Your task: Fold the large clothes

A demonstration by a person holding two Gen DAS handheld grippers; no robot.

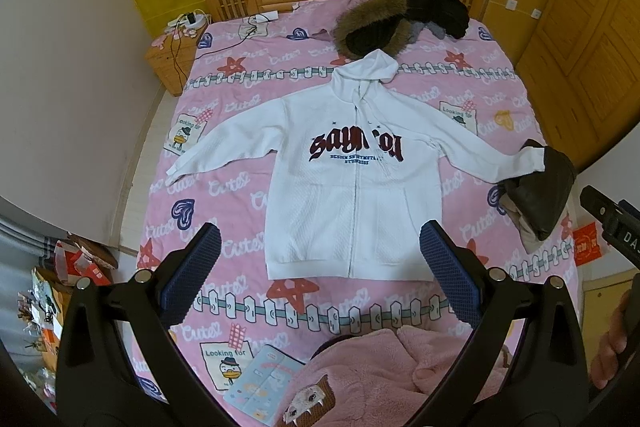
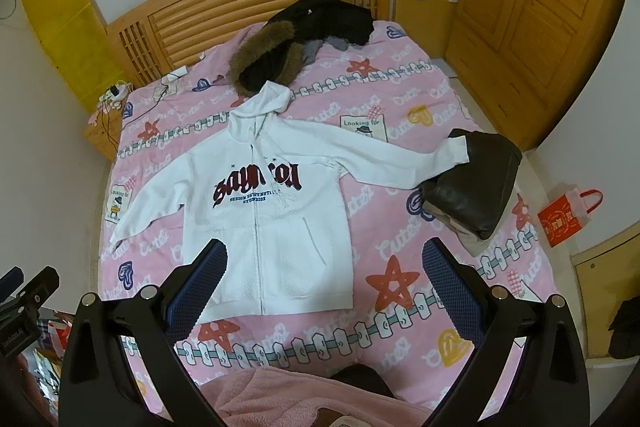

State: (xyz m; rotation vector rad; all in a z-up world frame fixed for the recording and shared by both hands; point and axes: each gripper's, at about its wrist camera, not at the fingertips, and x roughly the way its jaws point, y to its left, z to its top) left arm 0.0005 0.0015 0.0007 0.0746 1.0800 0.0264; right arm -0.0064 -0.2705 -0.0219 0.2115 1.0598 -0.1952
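**A:** So we've got the white hoodie (image 1: 344, 167) spread flat, front up, zipped, mid-bed on the pink bedsheet (image 1: 240, 187), both sleeves out wide. Our left gripper (image 1: 320, 275) hovers above the hem with its jaws wide apart, holding nothing; right gripper (image 2: 324, 291) same deal, spread open and empty.

**B:** Room-wise: bare sheet on the hoodie's left side and below the hem. One cuff lies on the folded brown jacket (image 2: 476, 183) by the bed's edge (tight there). The fur-trimmed black coat (image 1: 396, 19) touches the hood, and a pink fleece (image 1: 400, 367) sits at the near edge.

**A:** Chest print is red gothic lettering, hard to read; "STUDIOS" shows underneath. The sheet says "Cutes" and "Looking for".
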